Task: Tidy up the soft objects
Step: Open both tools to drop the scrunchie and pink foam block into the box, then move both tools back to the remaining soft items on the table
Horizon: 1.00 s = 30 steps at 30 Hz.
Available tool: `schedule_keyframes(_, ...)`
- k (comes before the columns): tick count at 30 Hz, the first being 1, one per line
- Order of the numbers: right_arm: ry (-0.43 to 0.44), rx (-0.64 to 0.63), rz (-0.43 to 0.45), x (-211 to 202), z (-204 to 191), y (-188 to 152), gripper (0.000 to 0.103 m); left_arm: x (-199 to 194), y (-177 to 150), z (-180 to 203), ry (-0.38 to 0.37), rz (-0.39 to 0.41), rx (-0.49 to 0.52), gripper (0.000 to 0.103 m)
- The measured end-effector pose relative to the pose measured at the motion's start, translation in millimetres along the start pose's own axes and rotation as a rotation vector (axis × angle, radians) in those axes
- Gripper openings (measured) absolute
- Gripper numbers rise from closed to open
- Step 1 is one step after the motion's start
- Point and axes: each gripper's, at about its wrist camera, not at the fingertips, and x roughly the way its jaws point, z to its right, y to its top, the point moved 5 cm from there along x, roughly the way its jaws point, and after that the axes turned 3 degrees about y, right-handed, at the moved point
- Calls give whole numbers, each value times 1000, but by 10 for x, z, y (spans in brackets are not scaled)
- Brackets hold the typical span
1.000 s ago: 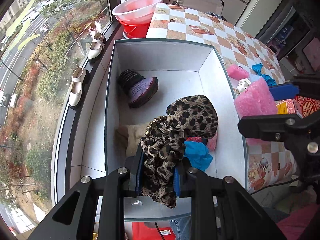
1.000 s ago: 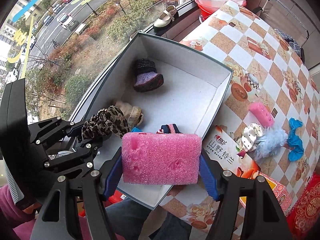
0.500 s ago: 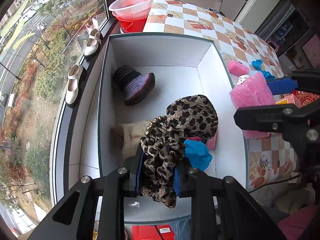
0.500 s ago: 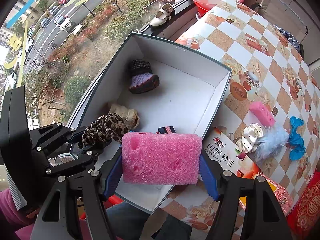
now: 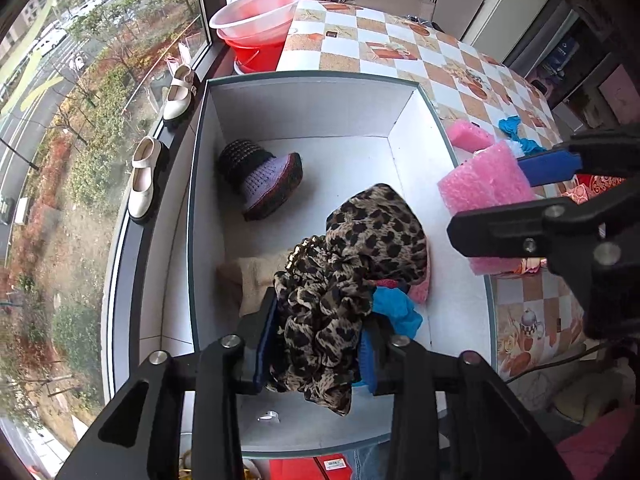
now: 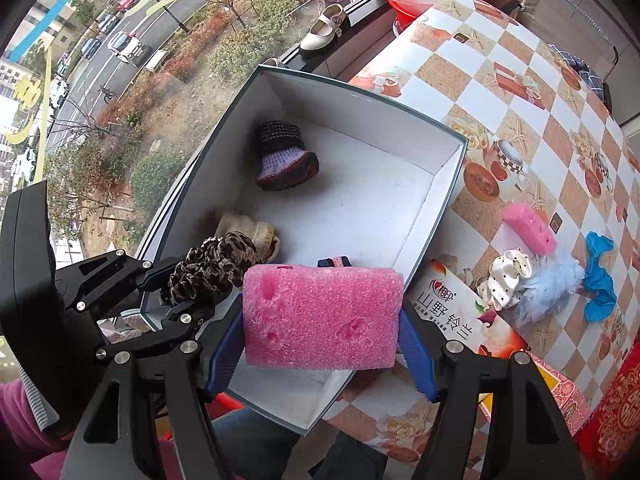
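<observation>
Roughly halfway, I judge: the white cardboard box (image 6: 360, 184) already holds several soft things, and more wait on the checkered tablecloth (image 6: 520, 92). Inside the box, a knitted purple bootie (image 5: 264, 182) lies toward the far left corner, a beige sock-like piece (image 5: 256, 276) rests against the left wall, and a blue cloth (image 5: 396, 308) with a bit of pink and red fabric sits near the near edge, partly hidden.

The left gripper (image 5: 316, 354) is clamped on a leopard-print scrunchie (image 5: 320, 320), holding it over the near end of the box, above the piled cloth. The right gripper (image 6: 320, 348) squeezes a pink foam block (image 6: 322, 316) between its blue pads, hanging above the box's near right edge. Both look ready to be let go into the box.

Left on the tablecloth, beyond the box's right wall, are a smaller pink foam piece (image 6: 528, 228), a white polka-dot scrunchie (image 6: 506, 276), a pale blue fluffy item (image 6: 548, 288) touching it, and a blue cloth scrunchie (image 6: 600, 276) just beside that. A printed carton (image 6: 456, 320) lies against the box.
</observation>
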Motion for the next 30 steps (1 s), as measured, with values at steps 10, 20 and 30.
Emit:
schedule_keyframes(10,103,164,19,-135,253,8,103,-35,196,48,15,18,-16,93)
schedule_keyframes(20,132,270,93,-684,422,-78,103,-129,336,72,-48,16,-46,103)
schedule_keyframes(30,53,504,206,-1597,1499,-533,103,-284,566,608,-144,-15,82,103)
